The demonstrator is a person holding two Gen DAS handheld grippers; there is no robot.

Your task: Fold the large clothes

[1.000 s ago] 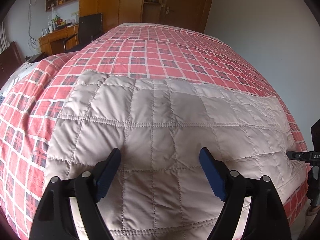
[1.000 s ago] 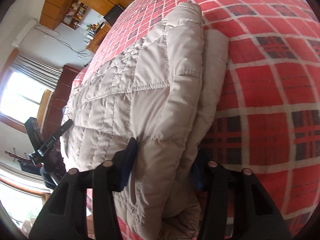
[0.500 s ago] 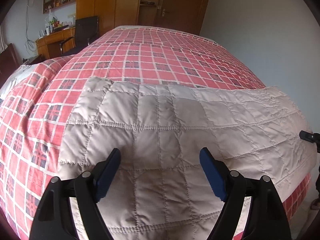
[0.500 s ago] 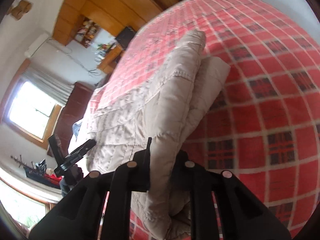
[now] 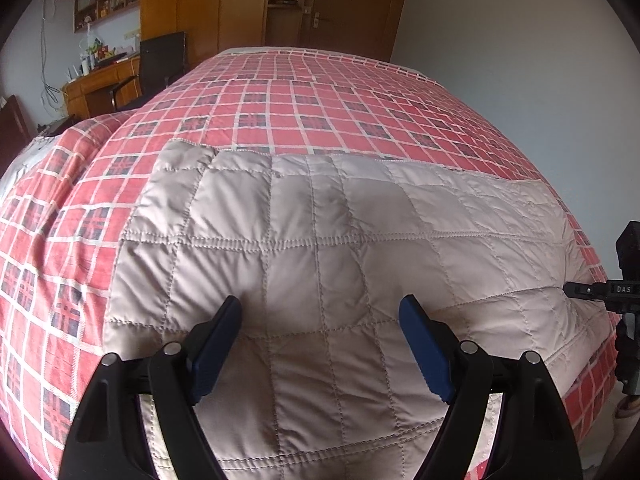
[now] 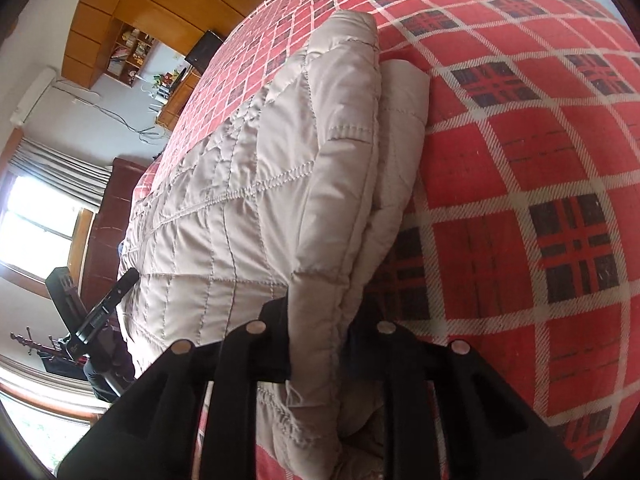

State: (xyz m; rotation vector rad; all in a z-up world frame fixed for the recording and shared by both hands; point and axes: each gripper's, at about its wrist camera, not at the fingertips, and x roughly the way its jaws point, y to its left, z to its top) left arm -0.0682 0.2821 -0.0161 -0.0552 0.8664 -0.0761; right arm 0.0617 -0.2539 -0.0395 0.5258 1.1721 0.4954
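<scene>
A beige quilted jacket (image 5: pixel 320 264) lies folded into a long band across the near part of the bed. My left gripper (image 5: pixel 320 320) hovers over its near middle, open, with the blue pads (image 5: pixel 218 342) wide apart and nothing between them. In the right wrist view the same jacket (image 6: pixel 256 208) is seen end-on, with stacked layers. My right gripper (image 6: pixel 320 316) is shut on the jacket's thick folded end near the bed's edge. The right gripper's black body (image 5: pixel 624 292) shows at the far right of the left wrist view.
The bed carries a red plaid cover (image 5: pixel 304 108) that stretches far beyond the jacket. A wooden desk and black chair (image 5: pixel 160 64) stand at the back left, wooden wardrobes and a door (image 5: pixel 316 4) behind. A window with curtains (image 6: pixel 36 204) and the left gripper (image 6: pixel 96 316) appear at left.
My right gripper closed from open onto the jacket's folded end, lifted it briefly, then came back down near the bed. The left gripper stayed open, its view shifting slightly.
</scene>
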